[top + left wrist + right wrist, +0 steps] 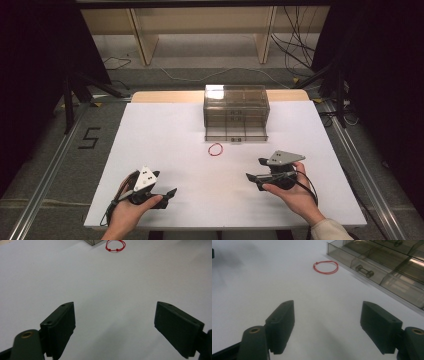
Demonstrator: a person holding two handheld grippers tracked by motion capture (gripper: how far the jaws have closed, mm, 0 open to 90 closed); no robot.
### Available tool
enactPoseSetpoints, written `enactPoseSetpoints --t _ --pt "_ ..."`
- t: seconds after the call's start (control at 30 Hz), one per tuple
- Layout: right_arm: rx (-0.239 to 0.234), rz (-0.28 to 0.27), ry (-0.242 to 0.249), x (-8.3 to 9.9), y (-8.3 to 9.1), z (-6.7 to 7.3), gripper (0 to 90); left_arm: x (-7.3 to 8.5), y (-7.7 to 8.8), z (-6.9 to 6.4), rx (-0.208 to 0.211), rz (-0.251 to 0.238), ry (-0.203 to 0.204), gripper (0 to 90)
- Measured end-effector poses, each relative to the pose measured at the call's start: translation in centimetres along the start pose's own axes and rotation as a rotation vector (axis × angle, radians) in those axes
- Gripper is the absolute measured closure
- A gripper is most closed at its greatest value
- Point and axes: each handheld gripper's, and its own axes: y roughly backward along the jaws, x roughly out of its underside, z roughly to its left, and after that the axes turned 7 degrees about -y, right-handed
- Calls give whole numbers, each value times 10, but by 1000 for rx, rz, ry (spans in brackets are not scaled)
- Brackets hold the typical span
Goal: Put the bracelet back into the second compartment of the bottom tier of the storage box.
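Red string loop (215,149) lies flat on the white table (150,150) just before the clear drawer box (236,112); your right gripper (256,169) and left gripper (167,196) gape empty (thin cord may slip your pads).

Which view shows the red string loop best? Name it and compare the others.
The right gripper view: the red string loop lies whole and large, knot visible, beside the clear drawer box. The left gripper view shows it at the top edge, slightly cut off. The high view shows it tiny on the table.
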Motion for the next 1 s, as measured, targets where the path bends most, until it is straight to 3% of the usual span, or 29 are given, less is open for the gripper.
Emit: enactPoseSetpoints --t 1.0 --pt "-13 53 44 -45 -76 7 395 0 -2 -1 4 -1 -4 166"
